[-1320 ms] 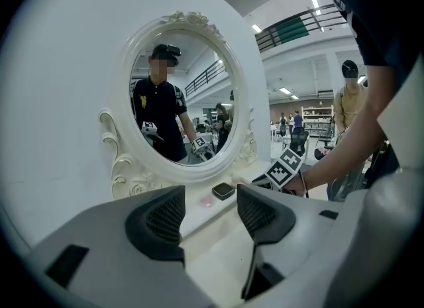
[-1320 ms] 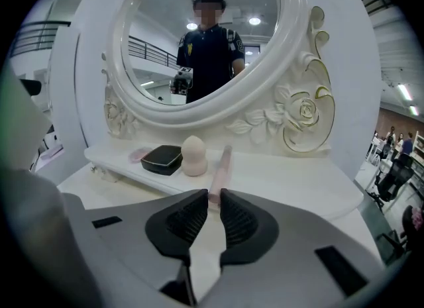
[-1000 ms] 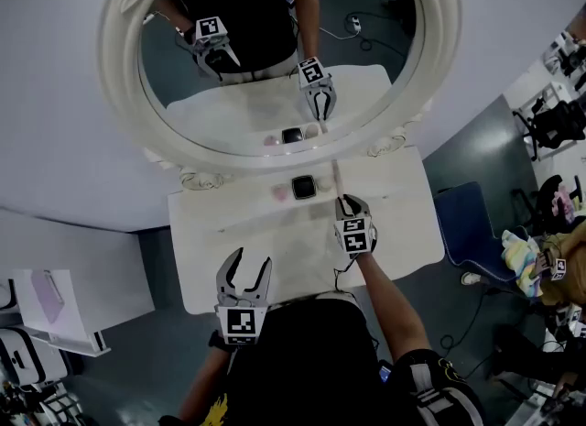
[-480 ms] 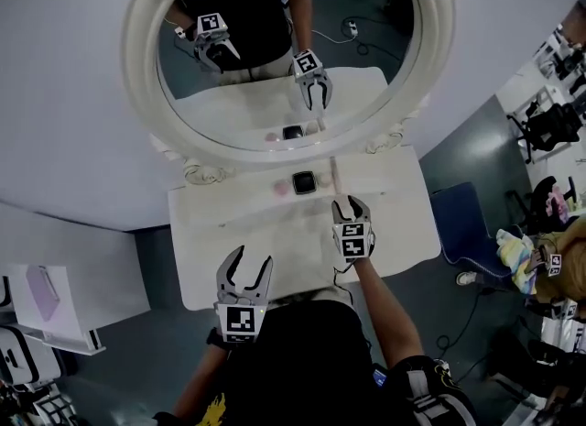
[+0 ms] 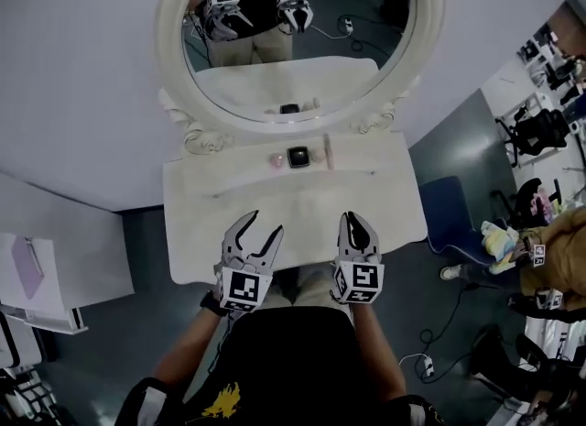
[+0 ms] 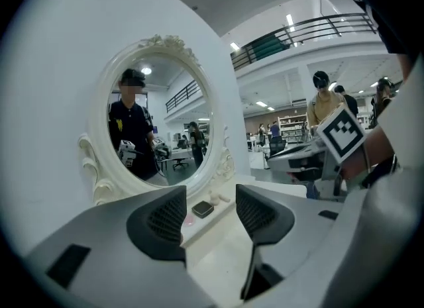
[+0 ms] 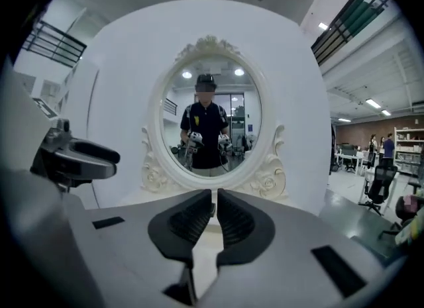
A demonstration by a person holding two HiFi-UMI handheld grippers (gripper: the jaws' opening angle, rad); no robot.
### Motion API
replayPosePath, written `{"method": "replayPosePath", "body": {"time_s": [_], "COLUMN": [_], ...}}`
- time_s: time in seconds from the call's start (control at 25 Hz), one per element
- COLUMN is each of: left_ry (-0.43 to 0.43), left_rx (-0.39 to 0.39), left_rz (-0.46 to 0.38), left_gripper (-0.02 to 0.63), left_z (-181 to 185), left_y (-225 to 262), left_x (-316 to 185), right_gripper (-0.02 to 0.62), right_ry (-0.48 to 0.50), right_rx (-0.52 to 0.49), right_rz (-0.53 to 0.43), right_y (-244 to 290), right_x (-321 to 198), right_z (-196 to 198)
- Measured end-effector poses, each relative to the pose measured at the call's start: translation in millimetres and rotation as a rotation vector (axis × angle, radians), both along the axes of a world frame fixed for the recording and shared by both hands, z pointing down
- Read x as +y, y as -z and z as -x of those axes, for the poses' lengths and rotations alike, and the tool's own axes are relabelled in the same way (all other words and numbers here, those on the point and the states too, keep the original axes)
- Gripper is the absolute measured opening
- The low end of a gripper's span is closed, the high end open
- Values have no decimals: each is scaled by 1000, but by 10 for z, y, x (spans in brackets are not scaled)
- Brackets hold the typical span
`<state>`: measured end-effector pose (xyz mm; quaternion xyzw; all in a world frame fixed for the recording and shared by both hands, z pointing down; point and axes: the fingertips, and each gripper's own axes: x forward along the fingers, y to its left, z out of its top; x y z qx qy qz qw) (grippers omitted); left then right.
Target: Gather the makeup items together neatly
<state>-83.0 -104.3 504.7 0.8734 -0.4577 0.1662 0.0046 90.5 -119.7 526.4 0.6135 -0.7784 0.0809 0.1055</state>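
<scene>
Several makeup items sit in a row at the back of the white dressing table (image 5: pixel 275 204), below the mirror: a pink round piece (image 5: pixel 276 160), a black square compact (image 5: pixel 298 157), a small pale piece (image 5: pixel 317 156) and a thin pinkish stick (image 5: pixel 328 151). My left gripper (image 5: pixel 261 225) hovers over the table's front edge, open and closing slightly, holding nothing. In the left gripper view the compact (image 6: pixel 202 208) shows far ahead between the jaws. My right gripper (image 5: pixel 354 220) is beside it at the front edge. Its jaws are closing, nearly together, with nothing between them (image 7: pixel 214 217).
An oval mirror (image 5: pixel 298 39) in a carved white frame stands at the table's back and reflects both grippers. A blue chair (image 5: pixel 449 209) stands right of the table and a white cabinet (image 5: pixel 55 278) to its left. People stand at the far right.
The right gripper opened off the stick at the back, drew back to the front edge and closed empty. The stick stays beside the other items. The left gripper shifted slightly forward and right.
</scene>
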Motion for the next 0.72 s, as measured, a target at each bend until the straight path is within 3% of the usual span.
{"method": "replayPosePath", "body": {"time_s": [0.16, 0.24, 0.32, 0.36, 0.52, 0.72], "left_ry": [41, 60, 60, 61, 111, 180], "left_rx": [5, -74, -169, -178, -115, -58], "left_rz": [-72, -112, -152, -168, -199, -170], "left_gripper": [239, 239, 239, 239, 238, 195], "left_z": [-140, -242, -411, -526, -954, -1104], "left_y": [252, 325, 410, 474, 654, 656], "left_x": [327, 590, 897, 1063, 1679, 2101], "right_gripper": [17, 15, 17, 15, 15, 15], "right_ry": [20, 76, 111, 108, 103, 149], "right_rx": [-71, -87, -43, -23, -37, -38], "right_rz": [-60, -60, -68, -70, -69, -114], "right_y": [333, 370, 429, 469, 556, 666], "right_x": [455, 681, 912, 1039, 1616, 1985], "right_z": [-127, -170, -275, -386, -915, -1201]}}
